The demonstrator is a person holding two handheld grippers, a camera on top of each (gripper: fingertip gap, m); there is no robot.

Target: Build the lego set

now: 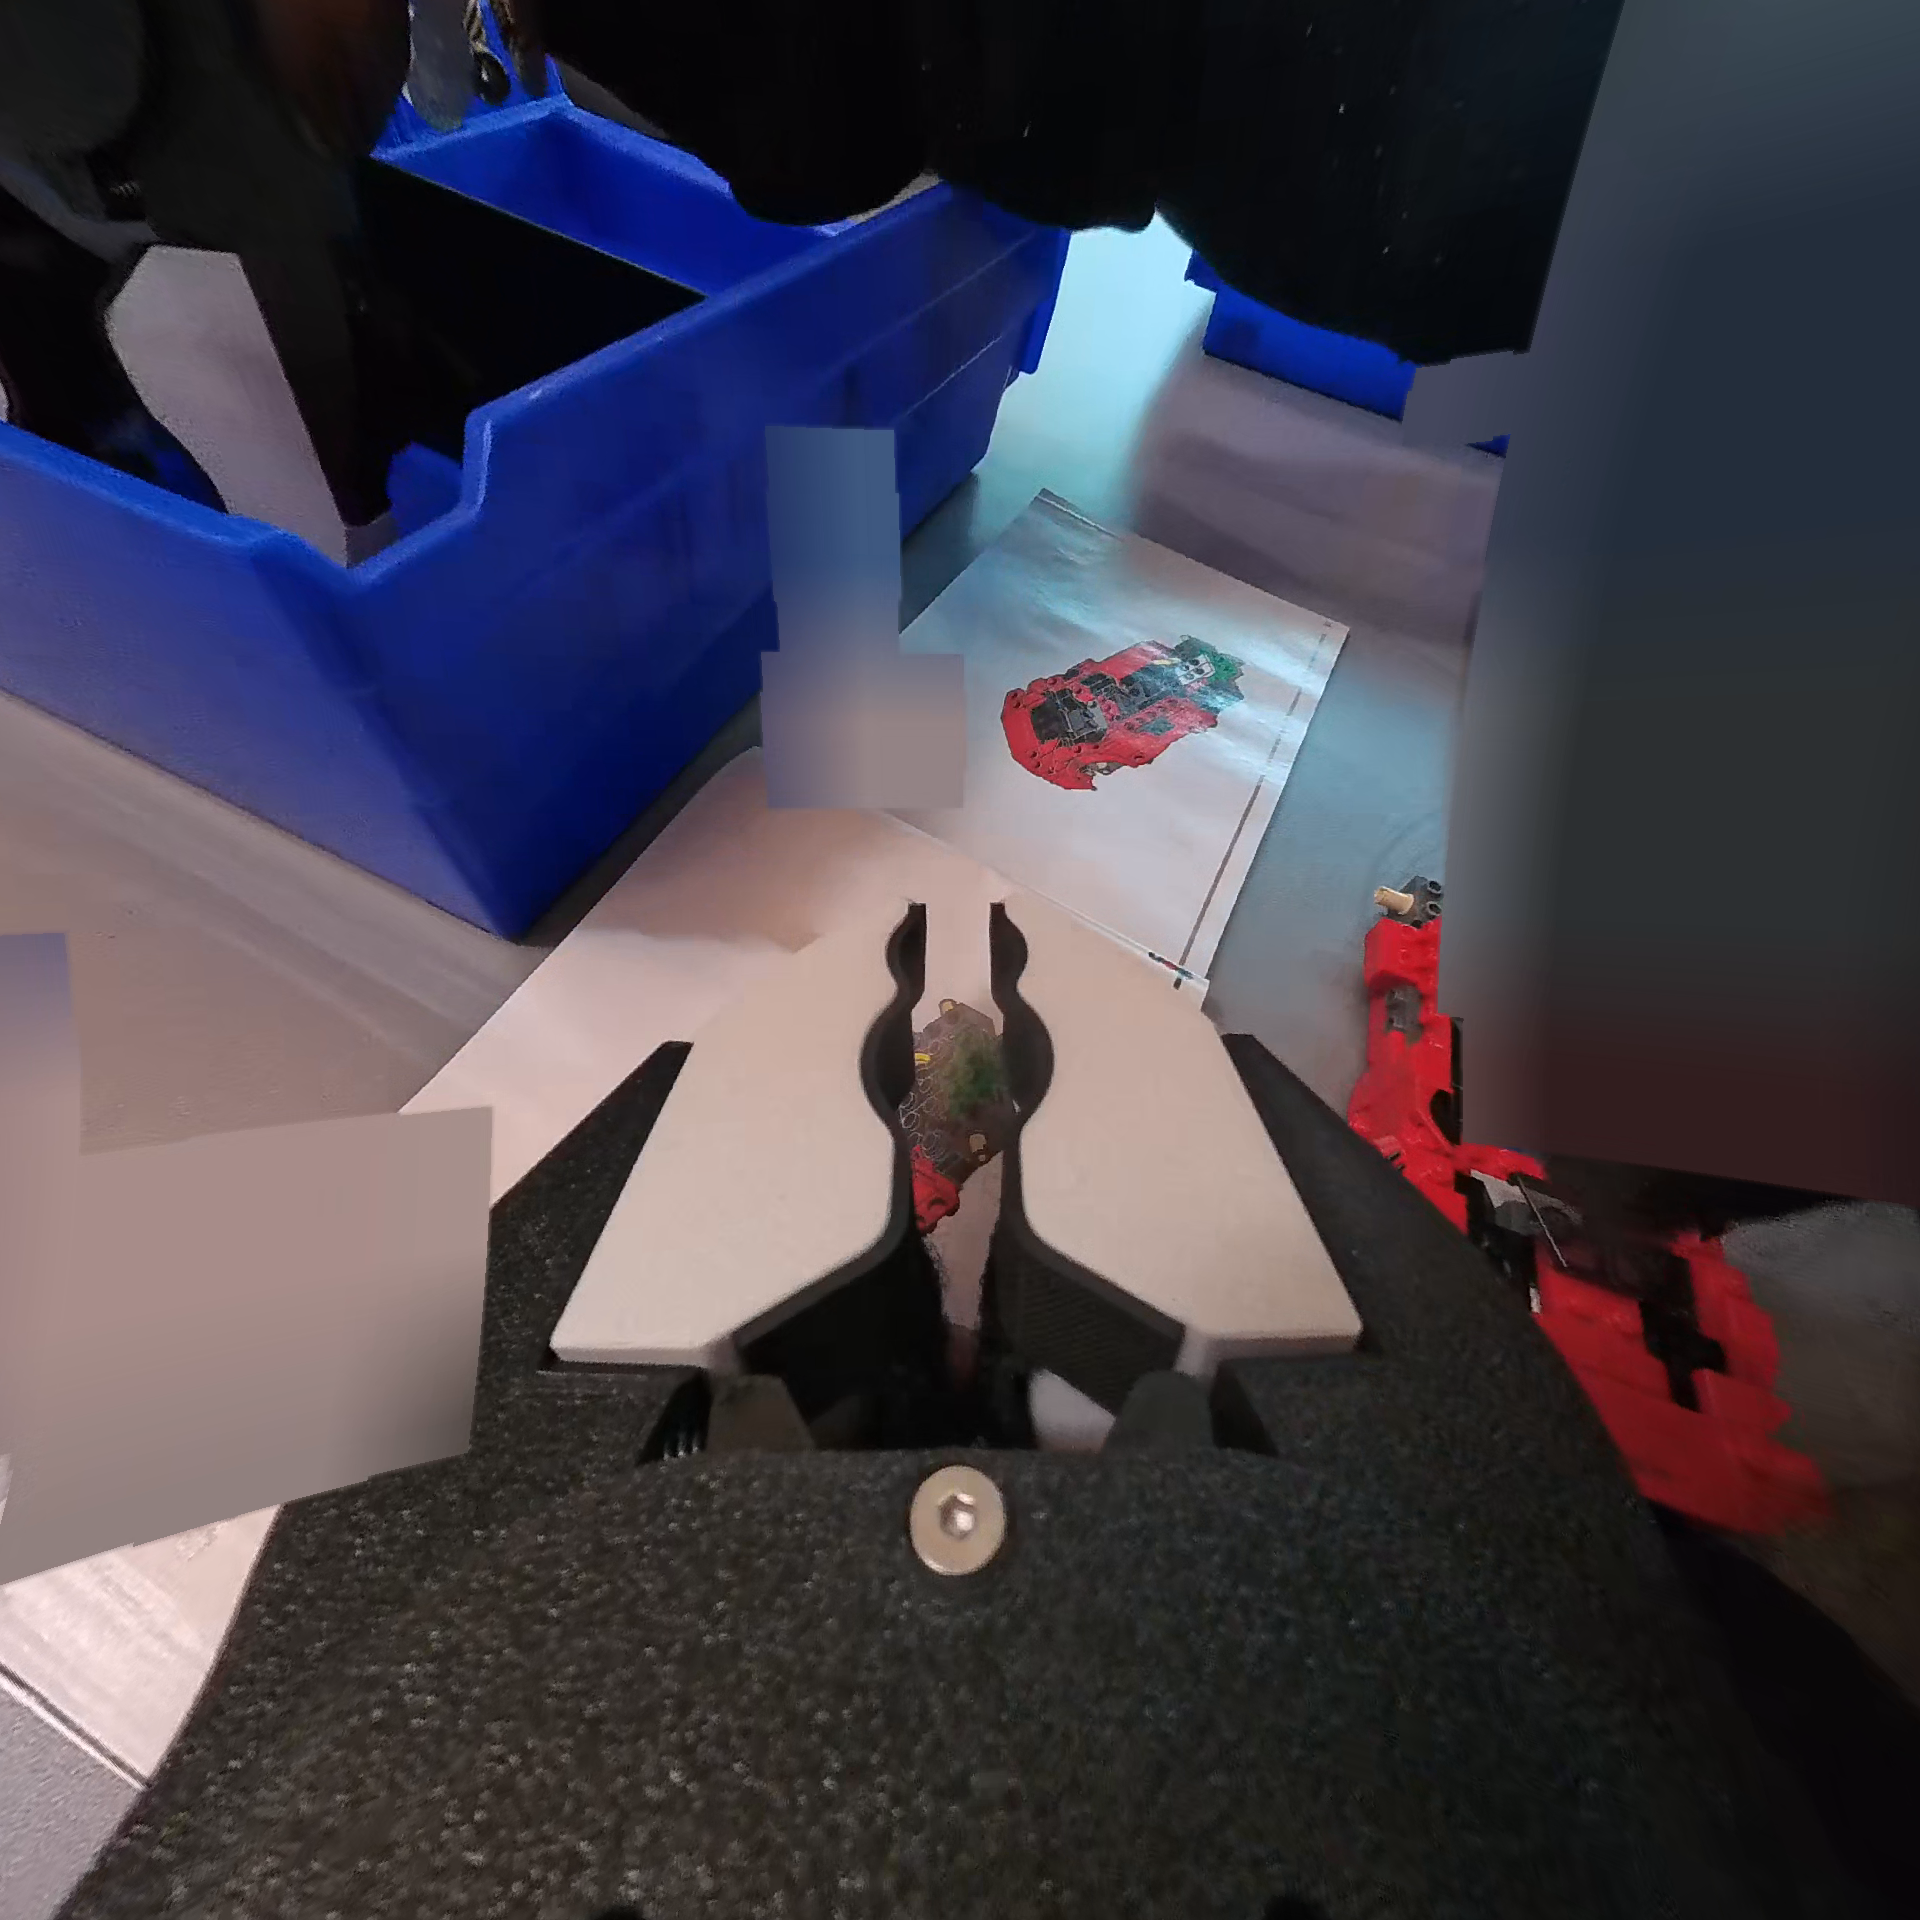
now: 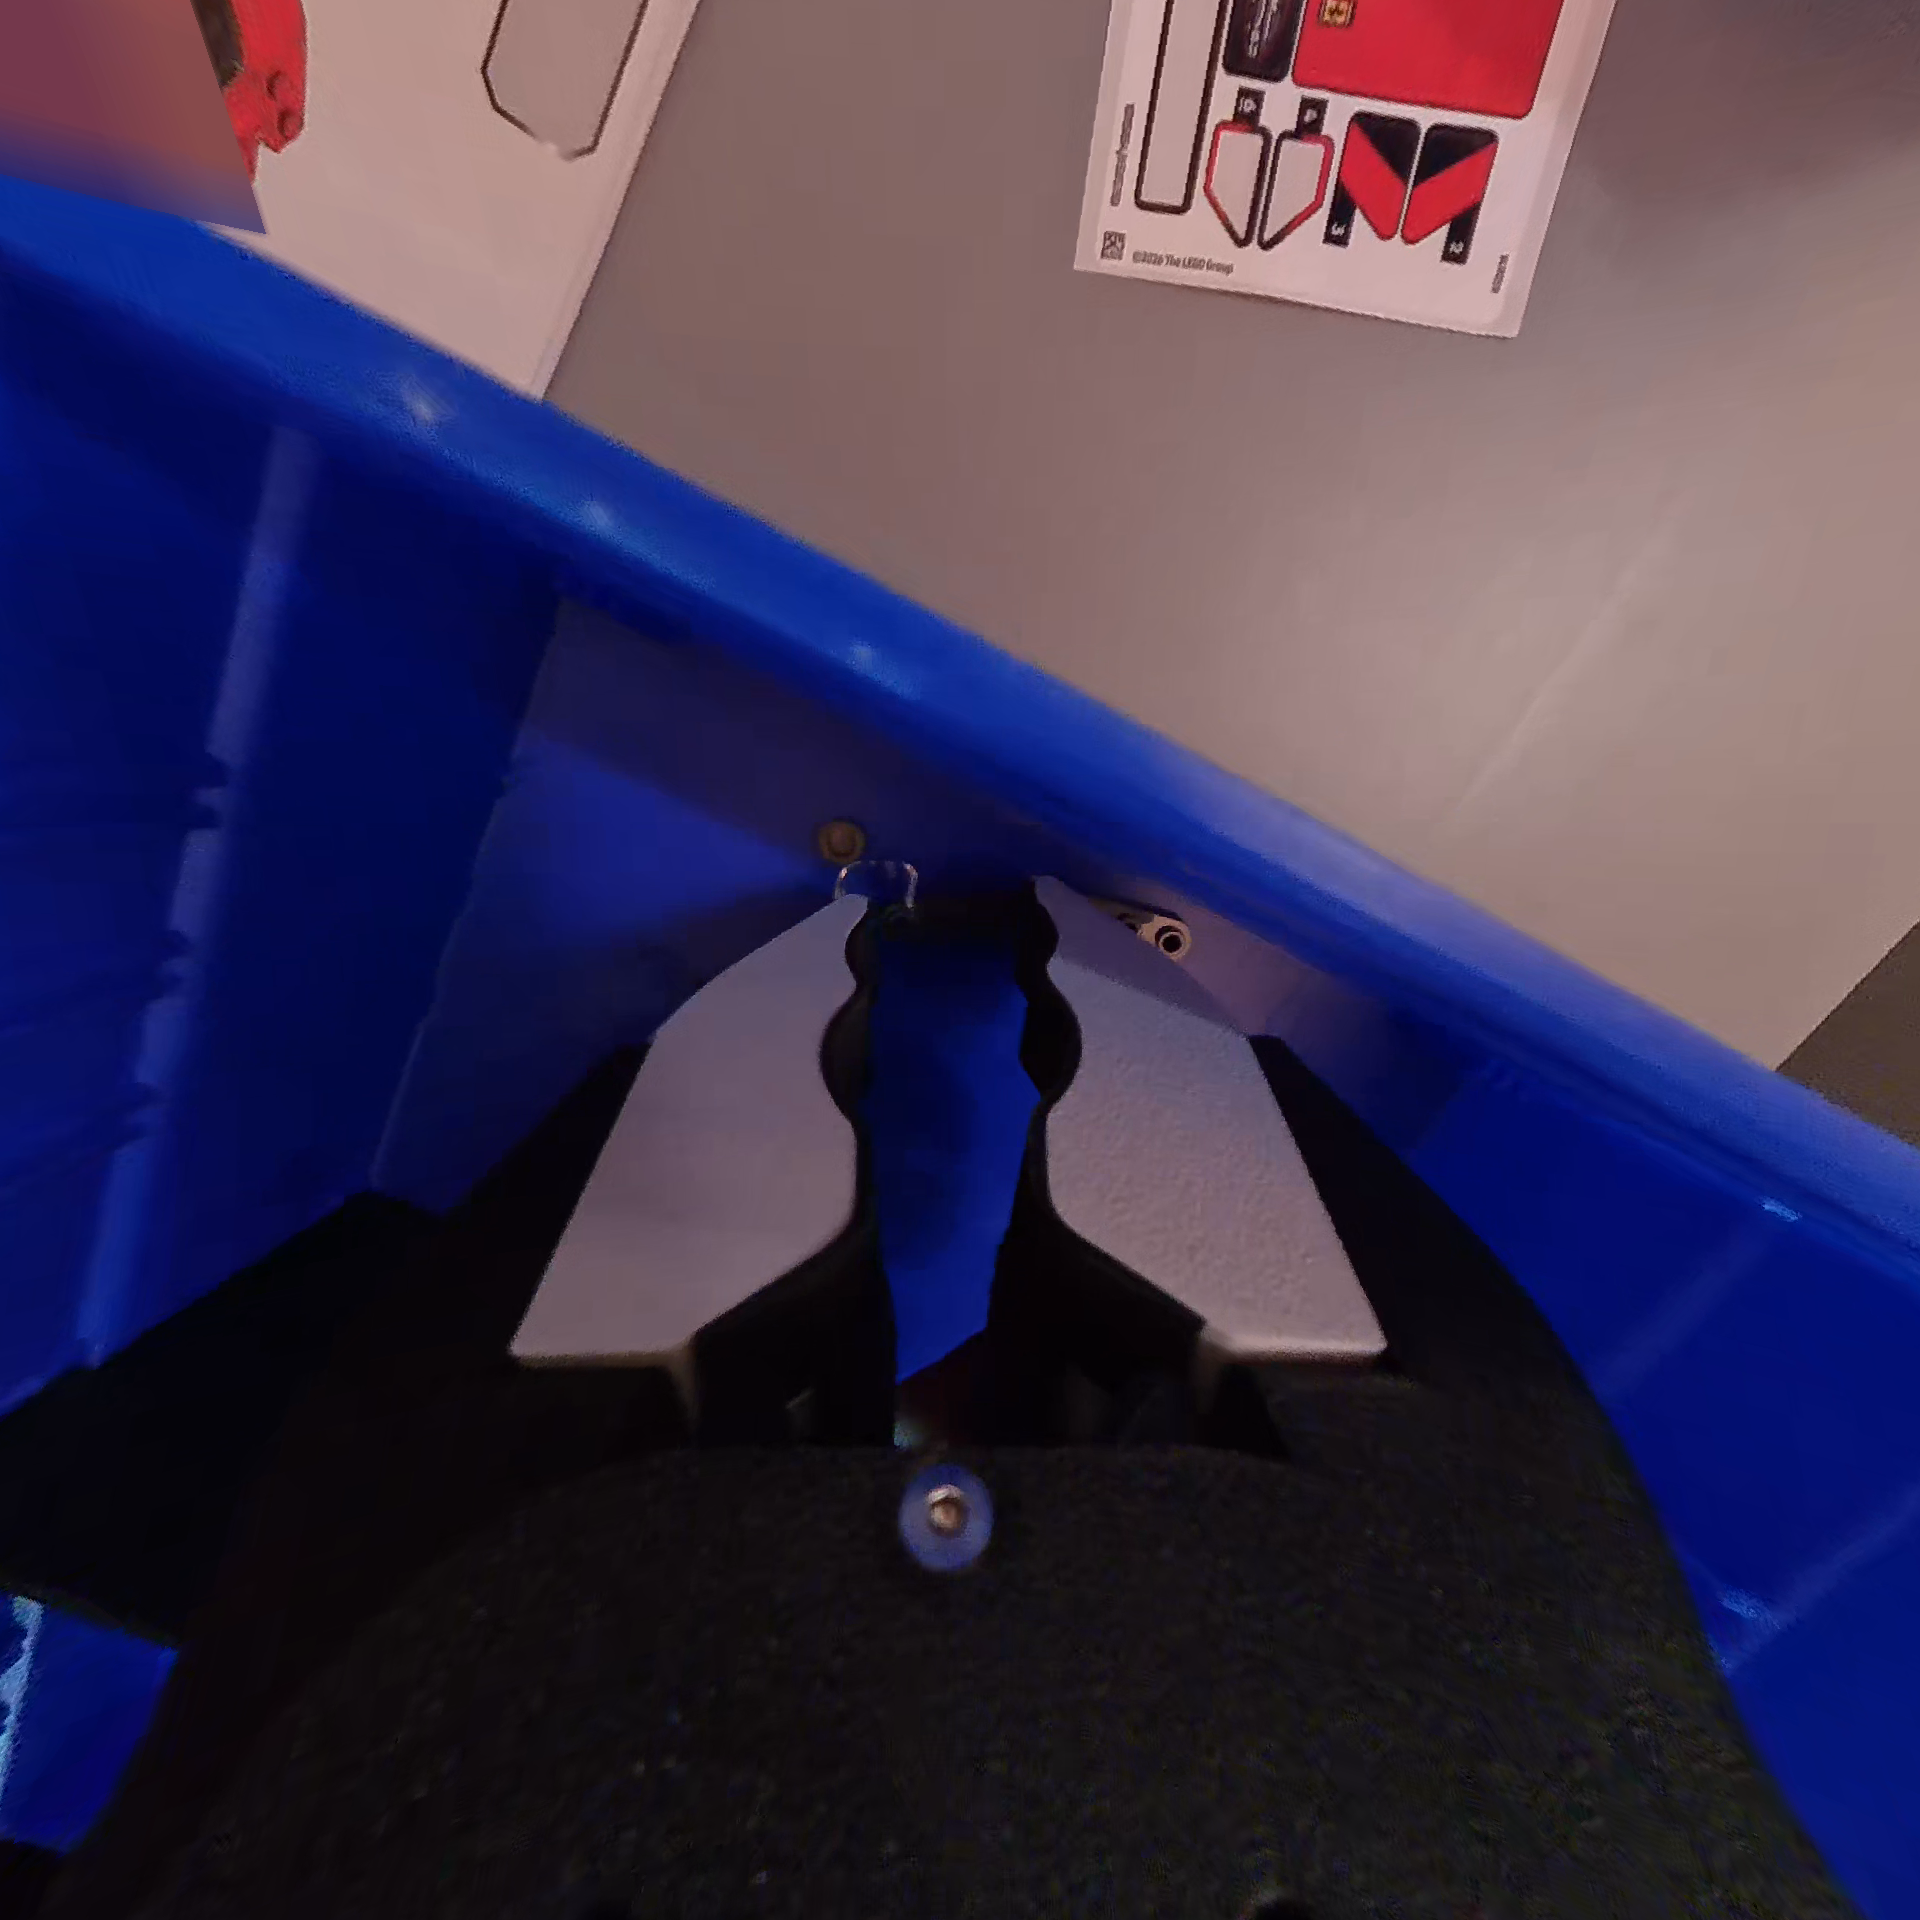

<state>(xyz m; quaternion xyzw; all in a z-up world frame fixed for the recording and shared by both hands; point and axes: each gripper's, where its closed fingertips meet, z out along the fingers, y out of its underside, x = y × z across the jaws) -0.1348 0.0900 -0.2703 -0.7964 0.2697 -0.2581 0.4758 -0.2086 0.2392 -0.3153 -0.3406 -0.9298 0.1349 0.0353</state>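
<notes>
The partly built red lego car (image 1: 1558,1278) lies on the grey table to the right of my left gripper (image 1: 956,914). The jaws of that gripper stand almost together, with a thin slit between them and nothing held. It hovers over an open instruction booklet (image 1: 1122,748) that shows a picture of the red car. My right gripper (image 2: 951,904) reaches down into the blue bin (image 2: 935,675). A small black piece (image 2: 961,916) sits between its tips at the bin's inner wall. One of its white fingers (image 1: 239,416) shows in the left wrist view, inside that bin (image 1: 468,707).
A small clear piece (image 2: 878,883) and a grey piece with a hole (image 2: 1164,935) lie in the bin by the tips. A sticker sheet (image 2: 1330,156) lies on the table beyond the bin. A second blue bin (image 1: 1299,332) stands farther back. A dark sleeve (image 1: 935,104) hangs above. My right fingertips sit around 15 centimetres from my left ones.
</notes>
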